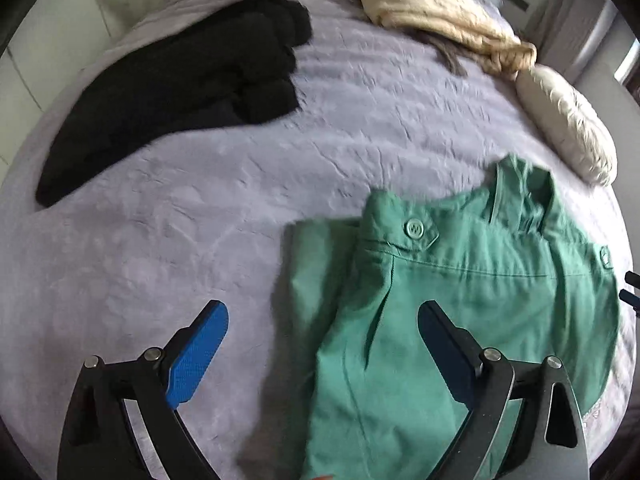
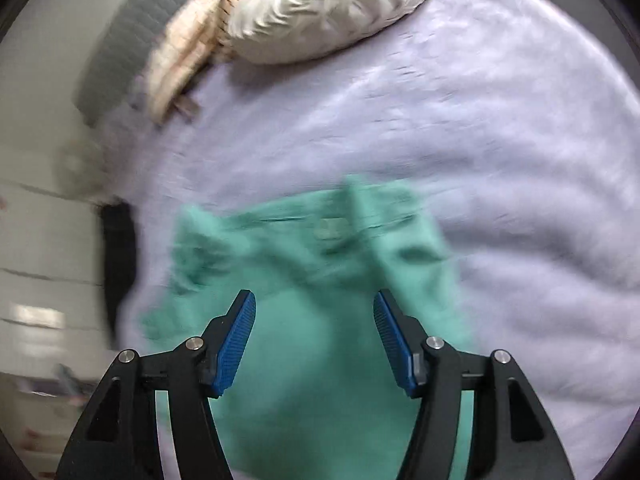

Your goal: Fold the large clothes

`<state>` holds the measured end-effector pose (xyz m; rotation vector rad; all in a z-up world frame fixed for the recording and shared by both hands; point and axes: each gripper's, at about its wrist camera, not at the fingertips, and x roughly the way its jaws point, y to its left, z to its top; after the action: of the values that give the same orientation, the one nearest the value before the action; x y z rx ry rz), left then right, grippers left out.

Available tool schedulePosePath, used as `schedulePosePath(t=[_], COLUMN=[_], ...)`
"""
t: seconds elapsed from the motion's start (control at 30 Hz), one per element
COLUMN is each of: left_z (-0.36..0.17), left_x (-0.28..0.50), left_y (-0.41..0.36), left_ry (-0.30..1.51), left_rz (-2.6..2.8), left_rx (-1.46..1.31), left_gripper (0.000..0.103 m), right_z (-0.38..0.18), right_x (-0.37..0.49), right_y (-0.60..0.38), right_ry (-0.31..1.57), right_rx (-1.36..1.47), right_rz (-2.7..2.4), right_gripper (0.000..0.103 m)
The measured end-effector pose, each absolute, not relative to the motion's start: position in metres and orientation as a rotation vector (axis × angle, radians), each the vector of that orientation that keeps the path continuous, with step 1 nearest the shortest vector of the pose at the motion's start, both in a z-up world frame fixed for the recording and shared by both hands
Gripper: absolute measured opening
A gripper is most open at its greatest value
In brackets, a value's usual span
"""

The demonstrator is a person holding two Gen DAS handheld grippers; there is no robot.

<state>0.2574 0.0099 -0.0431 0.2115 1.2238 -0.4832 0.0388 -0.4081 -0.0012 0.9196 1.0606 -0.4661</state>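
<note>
A green garment point(image 1: 448, 304) with buttoned tabs lies folded on the lilac bedspread point(image 1: 200, 220), collar end toward the far side. My left gripper point(image 1: 324, 312) hangs just above its left edge, open wide, one blue pad over the bedspread and the other over the cloth, nothing pinched between them. In the right wrist view the same green garment point(image 2: 312, 320) is blurred beneath my right gripper point(image 2: 314, 300), which stands open above the cloth with its pads apart and empty.
A folded black garment point(image 1: 180, 84) lies at the far left of the bed. A cream knitted piece point(image 1: 444, 20) and a pale puffy jacket point(image 1: 564, 124) lie along the far right. A grey headboard point(image 2: 132, 52) and pale tiled floor border the bed.
</note>
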Motion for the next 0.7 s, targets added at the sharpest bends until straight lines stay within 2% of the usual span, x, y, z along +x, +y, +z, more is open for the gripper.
schedulePosePath(t=[0.2,0.23,0.27,0.3,0.33,0.37,0.4,0.57,0.6,0.63,0.67,0.7], left_z=[-0.089,-0.096,-0.102,-0.107,-0.108,-0.105,-0.100,-0.079,-0.075,-0.071,-0.064,-0.056], left_x=[0.279,0.282,0.283,0.282,0.281,0.279,0.276,0.272,0.271,0.272,0.269,0.265], left_y=[-0.027,-0.031,-0.036,-0.040,-0.042,-0.041,-0.039,-0.018,-0.010,-0.003,0.007,0.016], left_ry=[1.316,1.332,1.349,1.370,1.378,1.363,1.343,1.308,1.318,1.320,1.301,1.266], left_rz=[-0.490,-0.494,-0.502,-0.531,-0.535,-0.525,-0.528,-0.515,-0.506,-0.497,-0.481,-0.475], left_rx=[0.187,0.176,0.168,0.159,0.155,0.152,0.146,0.166,0.166,0.161,0.153,0.150], left_gripper=[0.096,0.087,0.071,0.031,0.023,0.022,0.019,0.021,0.039,0.080,0.091,0.092], right_z=[-0.033,-0.039,-0.042,-0.046,-0.047,-0.046,-0.044,-0.026,-0.023,-0.019,-0.015,-0.009], right_x=[0.051,0.055,0.057,0.060,0.064,0.066,0.067,0.054,0.048,0.040,0.031,0.021], right_y=[-0.413,-0.414,-0.414,-0.413,-0.410,-0.408,-0.406,-0.411,-0.413,-0.413,-0.411,-0.405], right_ry=[1.135,1.142,1.155,1.173,1.205,1.222,1.221,1.176,1.160,1.131,1.099,1.054], right_rx=[0.829,0.810,0.796,0.777,0.732,0.701,0.682,0.749,0.780,0.823,0.859,0.892], right_rz=[-0.517,-0.526,-0.531,-0.538,-0.547,-0.548,-0.534,-0.505,-0.514,-0.521,-0.525,-0.512], right_gripper=[0.065,0.065,0.065,0.057,0.045,0.015,0.007,0.009,0.019,0.030,0.065,0.081])
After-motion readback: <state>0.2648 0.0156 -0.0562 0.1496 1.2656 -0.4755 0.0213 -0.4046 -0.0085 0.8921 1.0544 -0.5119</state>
